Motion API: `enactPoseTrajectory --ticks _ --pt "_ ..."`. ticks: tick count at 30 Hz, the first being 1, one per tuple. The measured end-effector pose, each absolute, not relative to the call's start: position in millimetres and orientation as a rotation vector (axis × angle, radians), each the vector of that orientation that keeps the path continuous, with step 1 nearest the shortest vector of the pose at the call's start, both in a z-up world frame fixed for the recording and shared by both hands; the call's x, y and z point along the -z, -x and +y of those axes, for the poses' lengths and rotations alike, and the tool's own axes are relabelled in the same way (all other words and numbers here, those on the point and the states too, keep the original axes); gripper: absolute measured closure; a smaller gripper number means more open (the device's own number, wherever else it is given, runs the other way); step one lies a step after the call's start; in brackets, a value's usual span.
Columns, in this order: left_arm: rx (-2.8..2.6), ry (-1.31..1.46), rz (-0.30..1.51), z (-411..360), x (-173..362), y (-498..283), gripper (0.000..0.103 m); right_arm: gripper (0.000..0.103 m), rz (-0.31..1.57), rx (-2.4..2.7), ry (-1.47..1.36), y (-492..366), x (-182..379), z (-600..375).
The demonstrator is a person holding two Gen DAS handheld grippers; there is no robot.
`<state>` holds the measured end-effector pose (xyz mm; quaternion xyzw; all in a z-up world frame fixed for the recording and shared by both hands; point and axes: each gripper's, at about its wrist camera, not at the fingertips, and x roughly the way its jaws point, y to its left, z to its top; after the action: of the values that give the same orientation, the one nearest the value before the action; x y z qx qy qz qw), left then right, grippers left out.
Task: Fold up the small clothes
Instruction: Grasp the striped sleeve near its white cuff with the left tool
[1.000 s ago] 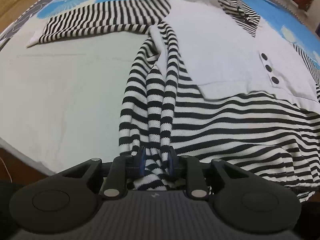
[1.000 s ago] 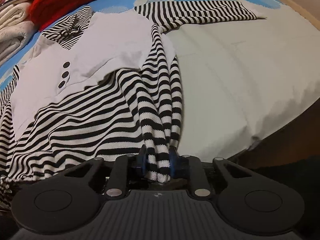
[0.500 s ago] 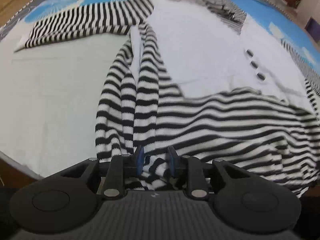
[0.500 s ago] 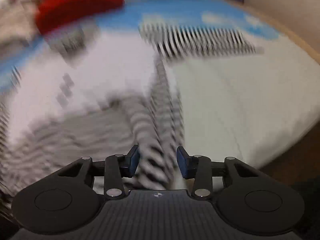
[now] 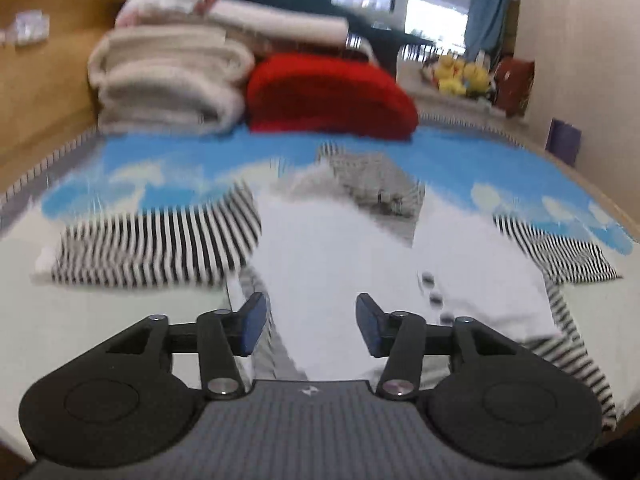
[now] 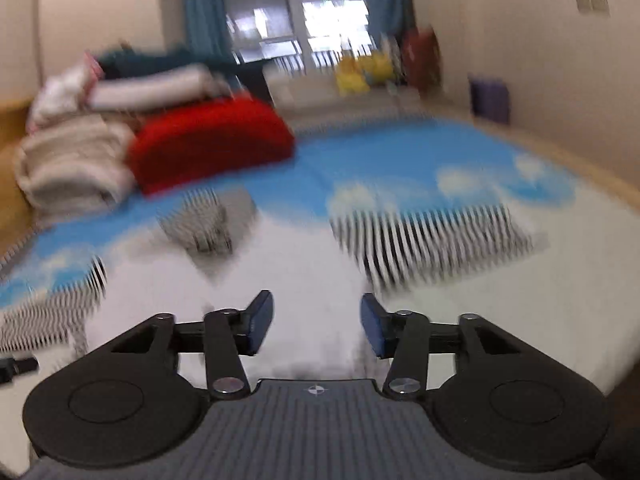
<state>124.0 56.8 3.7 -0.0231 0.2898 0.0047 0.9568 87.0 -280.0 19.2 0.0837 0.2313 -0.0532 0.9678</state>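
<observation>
A small black-and-white striped top with a white front panel (image 5: 340, 264) lies flat on the bed, sleeves spread; its left sleeve (image 5: 152, 244) and right sleeve (image 5: 560, 252) lie out to the sides. My left gripper (image 5: 307, 322) is open and empty, raised over the top's lower half. In the right wrist view the same top (image 6: 304, 276) shows blurred, one sleeve (image 6: 432, 236) to the right. My right gripper (image 6: 317, 324) is open and empty above the white panel.
The bed sheet (image 5: 360, 160) is blue with white clouds, pale near me. Folded cream blankets (image 5: 168, 80) and a red cushion (image 5: 328, 96) are stacked at the far end. Yellow plush toys (image 5: 460, 74) sit on a ledge. A wall runs along the right.
Both grippers let go of the bunched striped hem, opened, and lifted and tilted up, so the far end of the room now shows. The top lies on the bed.
</observation>
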Motion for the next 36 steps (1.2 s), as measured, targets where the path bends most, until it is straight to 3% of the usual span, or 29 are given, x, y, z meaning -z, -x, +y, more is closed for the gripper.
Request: enactPoseTrajectory --ticks 2,4,10,15,16,17,24,27,30,36 --pt "-0.010 0.008 0.508 61.7 -26.6 -137.3 0.037 0.035 0.380 0.080 -0.138 -99.4 -45.8 -284.1" --pt "-0.020 -0.051 0.434 68.4 -45.6 -154.4 0.030 0.032 0.330 0.059 -0.115 -116.9 -64.0 -291.1" --pt "0.050 -0.089 0.440 104.5 -61.2 -222.7 0.032 0.032 0.302 -0.001 -0.046 -177.8 -60.4 -300.4" --pt "-0.027 0.001 0.554 161.7 0.6 -269.4 0.052 0.033 0.453 0.026 -0.028 -210.0 -8.1 -294.2" --pt "-0.062 0.031 0.628 176.4 19.8 -276.5 0.066 0.034 0.504 0.049 -0.034 -216.2 -3.2 -291.1" --pt "-0.125 0.041 0.742 187.4 31.9 -291.7 0.091 0.034 0.515 0.057 -0.065 -221.9 -0.2 -292.6" --pt "-0.290 0.330 0.855 272.1 69.1 -319.7 0.090 0.038 0.542 0.042 -0.063 -259.9 10.8 -289.8" --pt "-0.370 0.467 0.869 309.5 80.9 -320.6 0.084 0.043 0.574 0.046 -0.084 -268.7 16.5 -281.3" --pt "-0.433 0.605 0.896 342.4 92.6 -312.8 0.072 0.050 0.588 0.023 -0.111 -272.4 18.3 -273.8" --pt "-0.557 0.778 0.933 384.4 108.8 -294.4 0.070 0.051 0.600 -0.018 -0.065 -275.1 19.8 -257.5"
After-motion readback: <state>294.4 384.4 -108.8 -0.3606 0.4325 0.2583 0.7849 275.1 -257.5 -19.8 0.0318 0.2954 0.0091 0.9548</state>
